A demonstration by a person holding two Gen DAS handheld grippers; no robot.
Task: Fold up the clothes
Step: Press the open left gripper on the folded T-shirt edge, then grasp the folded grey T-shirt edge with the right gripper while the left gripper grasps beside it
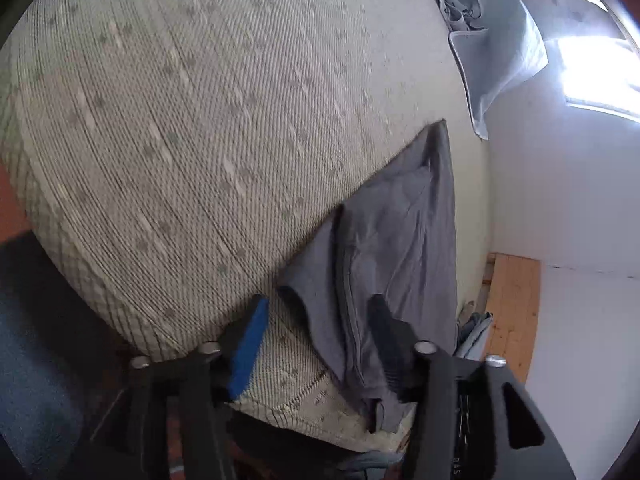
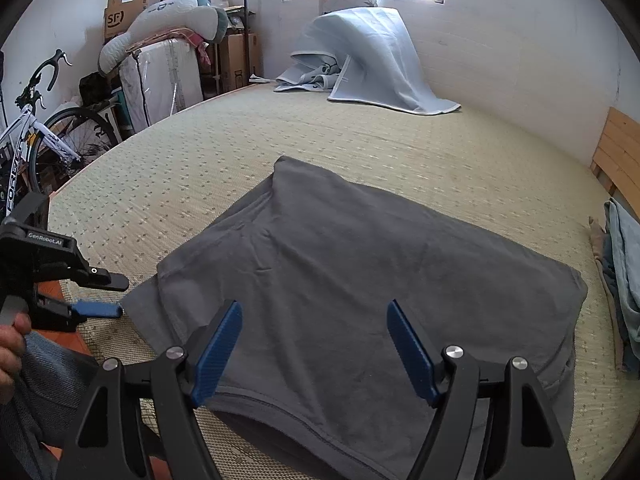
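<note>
A dark grey T-shirt (image 2: 360, 280) lies partly folded on the woven bed mat (image 2: 360, 148), near its front edge. My right gripper (image 2: 314, 318) is open, just above the shirt's near hem. My left gripper (image 1: 318, 308) is open at the shirt's (image 1: 396, 232) left corner; it also shows in the right wrist view (image 2: 116, 294), with its jaws on either side of the sleeve edge, not closed on it.
A light blue blanket (image 2: 372, 56) is heaped at the far end of the bed by the wall. Folded blue-grey clothes (image 2: 624, 264) lie at the right edge beside the wooden headboard (image 2: 620, 148). A bicycle (image 2: 44, 136), boxes and bedding stand left of the bed.
</note>
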